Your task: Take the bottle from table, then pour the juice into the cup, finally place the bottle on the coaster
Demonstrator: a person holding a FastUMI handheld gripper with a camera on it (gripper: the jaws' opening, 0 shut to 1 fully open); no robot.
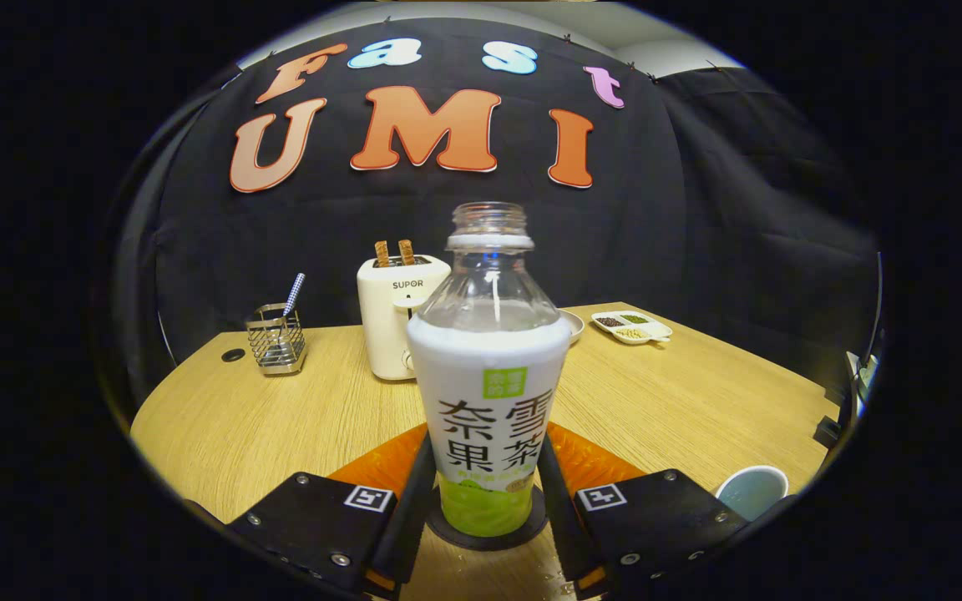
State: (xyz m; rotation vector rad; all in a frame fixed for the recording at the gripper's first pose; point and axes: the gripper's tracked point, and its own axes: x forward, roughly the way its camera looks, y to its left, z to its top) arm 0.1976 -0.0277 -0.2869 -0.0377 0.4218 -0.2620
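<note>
1. The bottle (488, 392) has a clear neck, a white label with dark characters and a green base band.
2. The coaster (531, 524) is black.
3. The table (281, 417) is light wood grain.
4. The toaster (389, 321) is cream.
5. The cup (751, 489) is pale blue-white.

A light wooden table (281, 417) carries everything. A dark round coaster (448, 530) lies on it between the gripper (485, 509) fingers, which stand close on either side of the bottle (488, 376) set upright on the coaster. Under the coaster lies an orange mat (372, 467). Further back stand a white toaster (389, 325), a wire utensil holder (278, 338) and a divided white dish (633, 327). A pale cup (752, 491) sits beside the right finger.
</note>
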